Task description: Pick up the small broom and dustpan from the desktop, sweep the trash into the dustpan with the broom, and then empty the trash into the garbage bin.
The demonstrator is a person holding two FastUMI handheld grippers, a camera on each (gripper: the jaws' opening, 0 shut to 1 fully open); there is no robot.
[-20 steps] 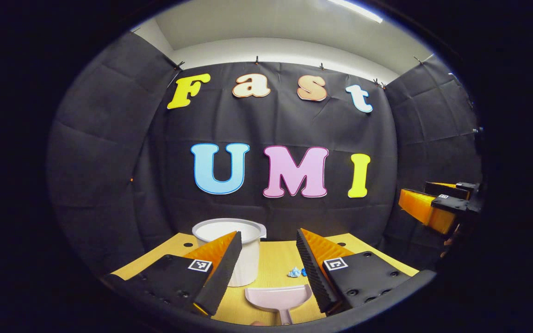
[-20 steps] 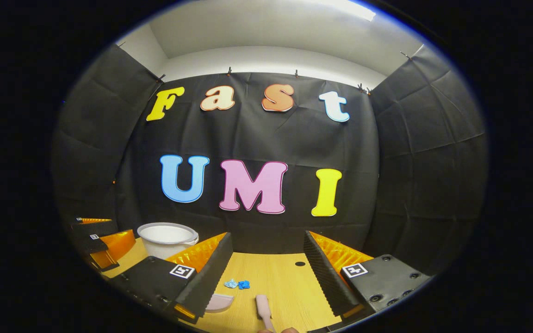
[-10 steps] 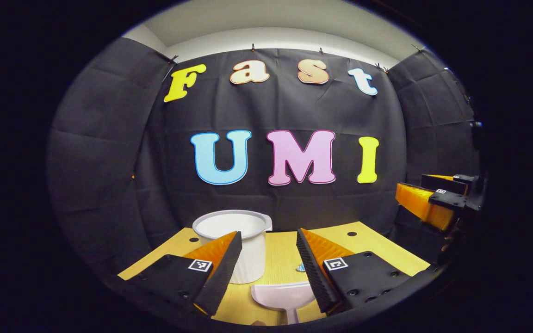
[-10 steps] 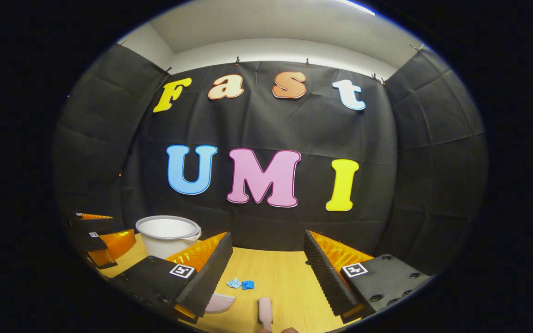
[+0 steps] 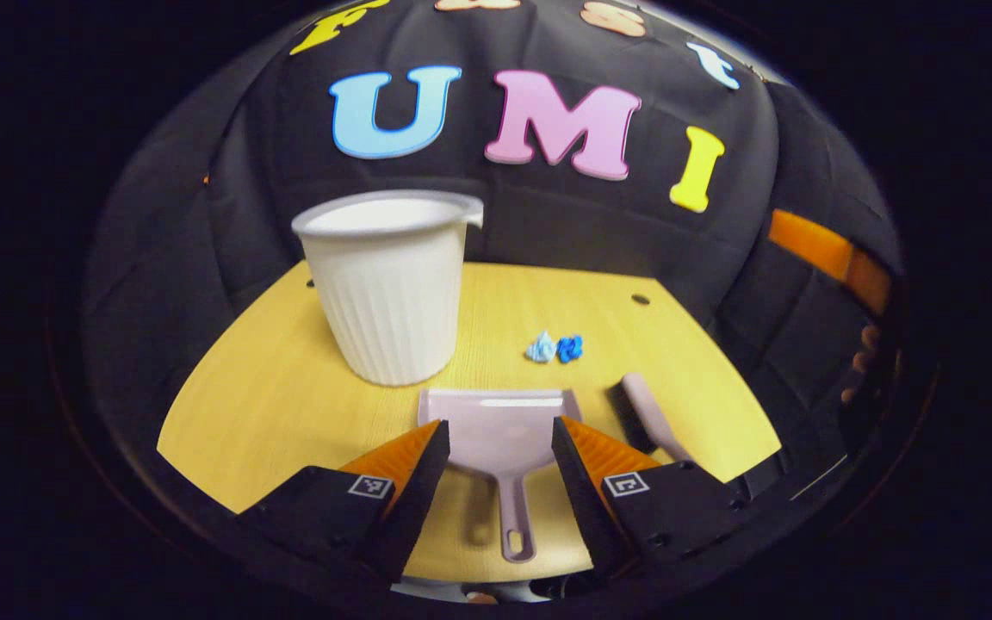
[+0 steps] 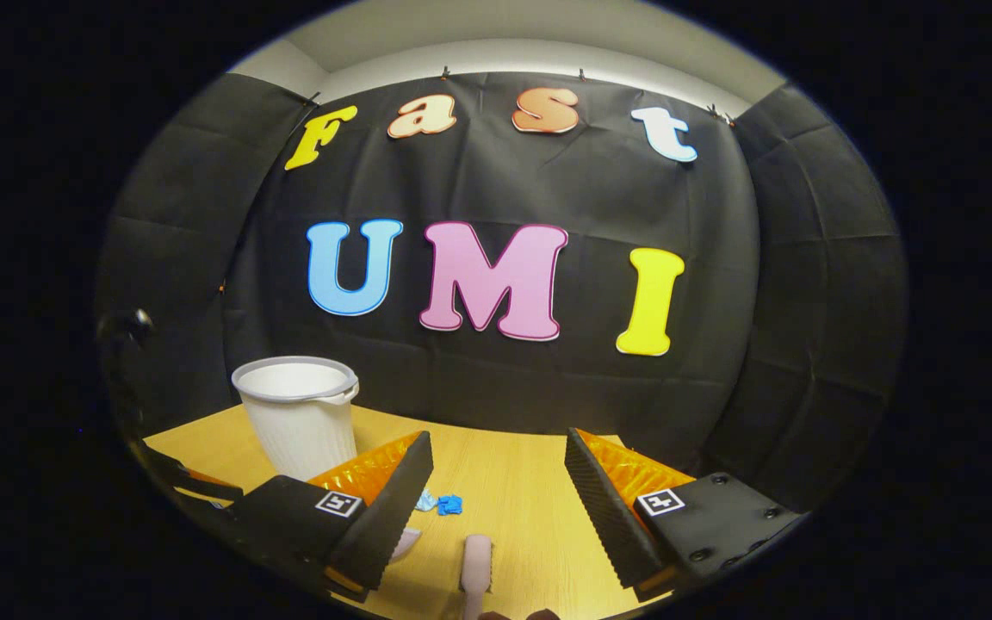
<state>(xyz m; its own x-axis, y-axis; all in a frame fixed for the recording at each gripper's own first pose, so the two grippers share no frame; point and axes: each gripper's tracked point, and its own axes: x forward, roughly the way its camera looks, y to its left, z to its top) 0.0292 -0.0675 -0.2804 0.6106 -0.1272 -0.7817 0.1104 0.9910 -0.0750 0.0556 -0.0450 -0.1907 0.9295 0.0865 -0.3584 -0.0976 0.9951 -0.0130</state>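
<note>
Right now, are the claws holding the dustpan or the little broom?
Nothing is held. The left claw is open over the dustpan handle; the right claw is open above the broom.

Black cloth (image 6: 496, 215) is hanging as the booth's wall, wrapping around the back and both sides, with creases showing across it. Small clips (image 6: 444, 72) are holding its top edge. Above it a pale wall (image 6: 505, 53) is catching soft light. A yellow wooden table (image 5: 289, 379) is sitting in front, two small holes (image 5: 639, 300) showing in its top.
</note>
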